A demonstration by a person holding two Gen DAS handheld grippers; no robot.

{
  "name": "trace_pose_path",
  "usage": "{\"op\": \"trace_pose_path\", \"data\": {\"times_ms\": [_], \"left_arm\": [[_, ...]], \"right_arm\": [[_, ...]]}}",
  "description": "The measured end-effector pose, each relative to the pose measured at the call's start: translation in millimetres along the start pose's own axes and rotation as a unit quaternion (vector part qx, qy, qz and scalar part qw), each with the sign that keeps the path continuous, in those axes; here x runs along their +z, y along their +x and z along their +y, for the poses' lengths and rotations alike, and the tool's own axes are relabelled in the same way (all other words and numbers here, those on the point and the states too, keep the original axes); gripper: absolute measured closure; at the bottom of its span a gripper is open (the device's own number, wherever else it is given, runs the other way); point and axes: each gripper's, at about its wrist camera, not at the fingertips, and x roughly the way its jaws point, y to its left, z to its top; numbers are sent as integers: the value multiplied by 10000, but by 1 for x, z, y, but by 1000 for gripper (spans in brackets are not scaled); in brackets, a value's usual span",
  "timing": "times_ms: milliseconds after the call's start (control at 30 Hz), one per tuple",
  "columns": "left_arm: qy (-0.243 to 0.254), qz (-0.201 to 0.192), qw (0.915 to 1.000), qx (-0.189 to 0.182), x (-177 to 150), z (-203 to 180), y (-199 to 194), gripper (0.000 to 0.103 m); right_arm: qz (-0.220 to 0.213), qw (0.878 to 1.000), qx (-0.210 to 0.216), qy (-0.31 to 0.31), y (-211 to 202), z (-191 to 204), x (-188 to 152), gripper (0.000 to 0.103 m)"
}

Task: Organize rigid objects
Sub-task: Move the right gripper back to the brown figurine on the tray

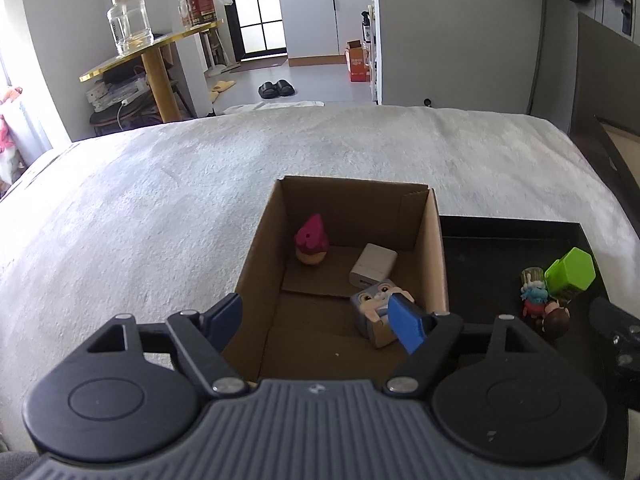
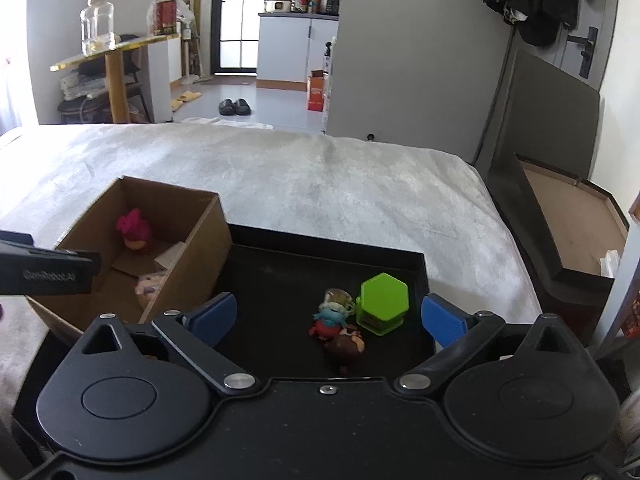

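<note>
An open cardboard box (image 1: 434,248) sits on the white bed cover and holds a pink-topped toy (image 1: 311,245), a white cube charger (image 1: 373,265) and a grey rabbit block (image 1: 376,308). My left gripper (image 1: 318,320) is open above the box's near end, with the right fingertip (image 1: 406,326) in front of the rabbit block. To the right, a black tray (image 2: 280,264) holds a green hexagonal container (image 2: 383,304), a blue-and-red figure (image 2: 332,320) and a brown figure (image 2: 347,347). My right gripper (image 2: 328,318) is open over the tray, around these toys.
The box also shows in the right wrist view (image 2: 192,236), touching the tray's left edge. A dark board (image 2: 548,120) and a shallow brown tray (image 2: 572,216) stand past the bed's right edge. A gold-edged side table (image 1: 156,52) with a glass jar stands far left.
</note>
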Motion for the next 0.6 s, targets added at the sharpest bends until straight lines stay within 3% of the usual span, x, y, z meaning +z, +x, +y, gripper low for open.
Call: {"op": "trace_pose_path", "data": {"times_ms": [300,600], "left_arm": [[469,159,9987,131,3,-28,3,24],[573,161,9976,341,16,-45,1,24]], "right_arm": [[66,9988,195,448,25,-21,-15,3],[63,9968,447,653,51,-37,-16,3]]}}
